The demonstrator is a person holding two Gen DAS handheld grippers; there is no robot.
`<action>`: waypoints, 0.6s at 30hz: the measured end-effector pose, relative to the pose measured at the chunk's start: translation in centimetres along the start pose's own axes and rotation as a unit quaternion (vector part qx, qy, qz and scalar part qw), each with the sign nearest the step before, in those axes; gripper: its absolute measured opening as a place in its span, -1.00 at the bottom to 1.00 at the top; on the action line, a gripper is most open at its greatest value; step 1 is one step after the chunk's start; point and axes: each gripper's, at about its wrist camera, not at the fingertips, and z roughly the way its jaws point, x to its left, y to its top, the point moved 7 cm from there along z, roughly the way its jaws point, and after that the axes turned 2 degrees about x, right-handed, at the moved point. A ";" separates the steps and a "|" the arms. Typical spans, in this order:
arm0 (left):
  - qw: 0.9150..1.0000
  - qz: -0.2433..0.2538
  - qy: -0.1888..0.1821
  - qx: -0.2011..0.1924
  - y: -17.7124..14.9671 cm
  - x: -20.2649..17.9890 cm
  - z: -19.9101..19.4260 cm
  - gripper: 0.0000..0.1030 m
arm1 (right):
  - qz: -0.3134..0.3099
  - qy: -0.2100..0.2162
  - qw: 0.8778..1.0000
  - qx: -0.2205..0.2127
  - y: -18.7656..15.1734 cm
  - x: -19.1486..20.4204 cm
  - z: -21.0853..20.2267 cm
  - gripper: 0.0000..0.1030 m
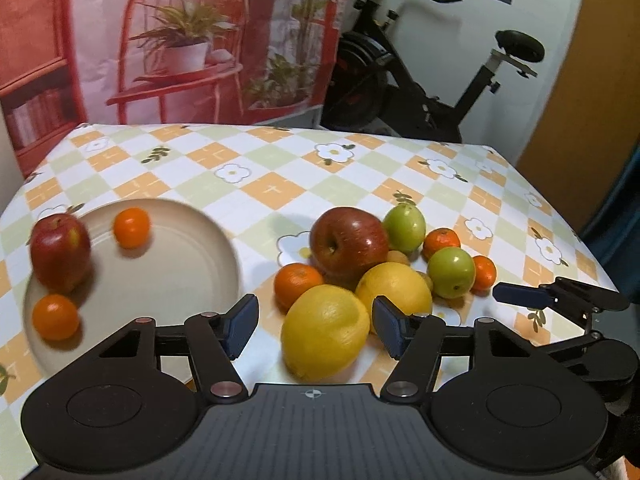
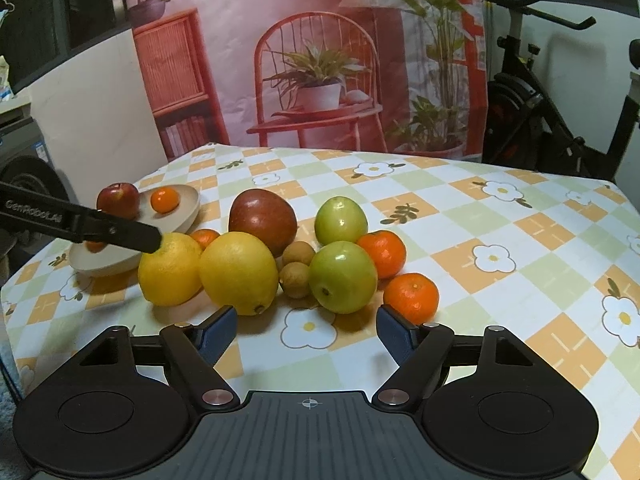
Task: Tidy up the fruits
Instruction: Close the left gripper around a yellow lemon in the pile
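Note:
In the left wrist view, my left gripper (image 1: 316,326) stands open around the near lemon (image 1: 324,332), with a gap showing at the left pad. Behind it lie a second lemon (image 1: 394,292), a red apple (image 1: 348,242), two green fruits (image 1: 451,272), several tangerines (image 1: 298,282) and small brown longans (image 1: 398,257). A cream plate (image 1: 168,280) on the left holds a red apple (image 1: 60,252) and two tangerines (image 1: 131,227). My right gripper (image 2: 308,328) is open and empty, just short of a green fruit (image 2: 342,276) and a tangerine (image 2: 412,298).
The table wears a checked floral cloth (image 2: 500,280) with bare cloth to the right and behind the pile. An exercise bike (image 1: 420,92) stands past the far right corner. A printed backdrop (image 2: 320,60) hangs behind the table. A dark appliance (image 2: 28,176) sits off the left edge.

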 end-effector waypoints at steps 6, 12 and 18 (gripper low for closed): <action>1.000 -0.018 -0.021 0.010 0.8 0.4 1.3 0.10 | 0.000 0.003 1.000 0.004 -0.1 0.2 -0.1 0.41; 0.997 -0.044 -0.057 0.030 0.8 1.0 2.1 -0.29 | -0.003 0.010 1.000 0.009 -0.1 0.8 0.0 0.40; 0.996 -0.033 -0.074 0.036 0.1 0.2 1.3 -0.34 | -0.012 0.021 1.000 0.018 -0.2 1.8 0.2 0.38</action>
